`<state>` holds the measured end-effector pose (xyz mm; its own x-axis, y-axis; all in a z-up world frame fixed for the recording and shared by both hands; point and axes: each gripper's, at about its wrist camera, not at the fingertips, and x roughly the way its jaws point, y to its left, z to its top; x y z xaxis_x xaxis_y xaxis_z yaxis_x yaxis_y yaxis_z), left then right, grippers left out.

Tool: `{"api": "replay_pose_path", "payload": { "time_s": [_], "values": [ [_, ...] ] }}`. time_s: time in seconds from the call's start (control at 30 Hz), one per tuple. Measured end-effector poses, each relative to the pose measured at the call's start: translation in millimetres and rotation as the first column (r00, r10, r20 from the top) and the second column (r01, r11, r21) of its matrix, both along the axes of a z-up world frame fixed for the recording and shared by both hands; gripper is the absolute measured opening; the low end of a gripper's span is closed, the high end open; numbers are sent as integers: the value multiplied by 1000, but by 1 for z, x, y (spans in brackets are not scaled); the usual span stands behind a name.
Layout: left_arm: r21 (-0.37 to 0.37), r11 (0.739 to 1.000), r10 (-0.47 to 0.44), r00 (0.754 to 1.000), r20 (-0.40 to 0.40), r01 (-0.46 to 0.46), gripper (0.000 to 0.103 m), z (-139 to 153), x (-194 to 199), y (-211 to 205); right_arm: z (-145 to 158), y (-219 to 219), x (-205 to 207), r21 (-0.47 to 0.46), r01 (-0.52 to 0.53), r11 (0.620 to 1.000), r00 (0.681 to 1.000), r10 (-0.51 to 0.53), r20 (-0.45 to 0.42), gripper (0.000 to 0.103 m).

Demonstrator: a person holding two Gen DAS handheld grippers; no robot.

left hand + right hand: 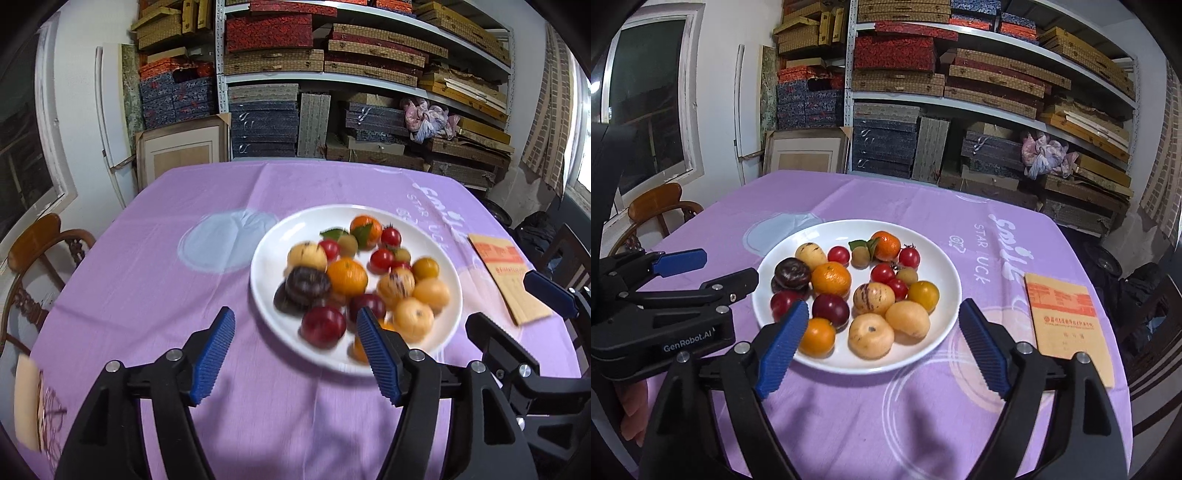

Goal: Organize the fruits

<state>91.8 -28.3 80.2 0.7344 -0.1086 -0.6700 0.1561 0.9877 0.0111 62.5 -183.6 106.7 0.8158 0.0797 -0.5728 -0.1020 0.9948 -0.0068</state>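
Note:
A white plate (945, 295) on the purple tablecloth holds several fruits: oranges (831, 277), red plums (830, 309), a dark plum (792, 273), yellow striped melons (873, 293), cherry tomatoes (838, 254) and a yellow tomato (922, 294). The plate also shows in the left wrist view (266, 288), blurred. My right gripper (882, 339) is open and empty, its fingers either side of the plate's near rim. My left gripper (295, 347) is open and empty, just left of the plate's near edge; it also shows in the right wrist view (701, 269). The right gripper's fingers (550, 291) show at the right in the left wrist view.
A brown paper envelope (1067, 325) lies on the cloth right of the plate. A wooden chair (657, 206) stands at the table's left. Shelves stacked with boxes (960, 85) fill the wall behind the table. A dark chair (1152, 332) stands at the right.

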Motion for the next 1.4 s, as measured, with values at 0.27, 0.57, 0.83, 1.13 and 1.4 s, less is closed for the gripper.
{"api": "replay_pose_path", "payload": {
  "time_s": [0.27, 0.57, 0.83, 1.13, 1.4],
  "values": [
    [-7, 999, 31, 999, -19, -31, 75, -30, -62, 14, -35, 2, -59, 45, 44, 998, 999, -43, -33, 93],
    [35, 999, 38, 999, 9, -38, 76, -38, -54, 16, -38, -4, -46, 46, 84, 995, 996, -82, -41, 99],
    [-1, 999, 37, 999, -29, -37, 85, -52, -41, 20, -56, -7, -31, 63, 85, 994, 994, -79, -80, 99],
    [8, 1000, 20, 999, -41, -19, 96, -57, -41, 16, -58, -16, -30, 93, 97, 991, 993, -90, -77, 99],
    [8, 999, 47, 998, -44, -46, 96, -58, -42, 18, -59, -17, -29, 95, 98, 991, 993, -91, -72, 99]
  ]
}}
